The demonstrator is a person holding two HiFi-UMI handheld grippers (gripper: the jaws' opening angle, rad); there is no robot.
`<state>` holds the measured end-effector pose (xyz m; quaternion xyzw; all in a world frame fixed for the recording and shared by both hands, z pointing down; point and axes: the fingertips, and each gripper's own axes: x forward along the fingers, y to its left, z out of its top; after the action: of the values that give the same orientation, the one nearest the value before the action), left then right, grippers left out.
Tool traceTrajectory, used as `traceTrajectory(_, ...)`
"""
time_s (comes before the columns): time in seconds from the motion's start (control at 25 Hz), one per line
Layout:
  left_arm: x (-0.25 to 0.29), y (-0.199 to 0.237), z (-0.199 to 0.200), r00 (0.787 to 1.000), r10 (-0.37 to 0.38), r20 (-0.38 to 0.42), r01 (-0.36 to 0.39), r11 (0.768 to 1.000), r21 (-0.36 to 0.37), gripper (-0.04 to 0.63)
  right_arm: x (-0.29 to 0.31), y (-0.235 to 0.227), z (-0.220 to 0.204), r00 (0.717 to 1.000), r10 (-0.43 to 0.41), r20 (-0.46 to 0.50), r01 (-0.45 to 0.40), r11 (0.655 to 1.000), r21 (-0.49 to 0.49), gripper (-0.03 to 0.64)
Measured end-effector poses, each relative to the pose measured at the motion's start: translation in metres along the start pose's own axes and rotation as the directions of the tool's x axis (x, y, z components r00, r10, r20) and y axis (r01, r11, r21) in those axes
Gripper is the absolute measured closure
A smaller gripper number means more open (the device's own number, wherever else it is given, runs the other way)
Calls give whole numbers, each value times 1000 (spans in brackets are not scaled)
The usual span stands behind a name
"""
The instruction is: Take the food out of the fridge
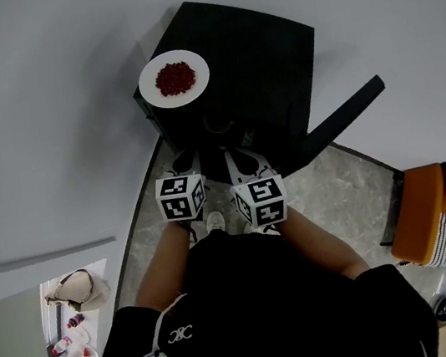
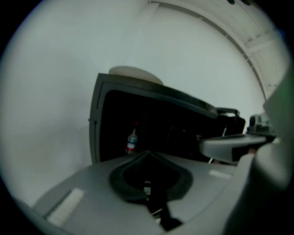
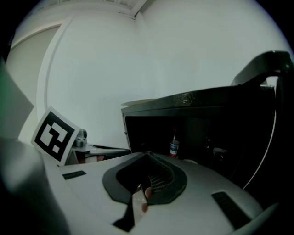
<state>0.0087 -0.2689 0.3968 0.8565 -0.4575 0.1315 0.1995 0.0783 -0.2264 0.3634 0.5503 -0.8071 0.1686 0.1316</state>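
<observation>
arms (image 1: 159, 264) reach forward, left gripper (image 1: 185, 161) and right gripper (image 1: 240, 155) side by side (jaws closed), tilted down toward boxy black fridge (image 1: 256, 49).

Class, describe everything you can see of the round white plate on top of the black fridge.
The round white plate looks smooth; its material is unclear. It lies flat on top of the small black fridge, near a corner. A heap of small dark red food pieces sits at its centre, leaving the rim bare. Nothing else touches it.

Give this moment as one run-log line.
left gripper shut | right gripper shut | fridge door open | bottle inside | food plate on top
</observation>
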Motion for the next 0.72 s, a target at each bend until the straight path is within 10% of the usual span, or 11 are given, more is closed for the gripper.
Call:
traceTrajectory(0.44,47,8,-55,996,-74,-55,70,995,-66,594,-10,-31,-45,985,-126,-117,131,991,35,626)
traceTrajectory(0.72,46,-5,-75,999,-14,-45,18,997,78,594,-35,-16,-79,985,-46,-167,35,997,-69,626)
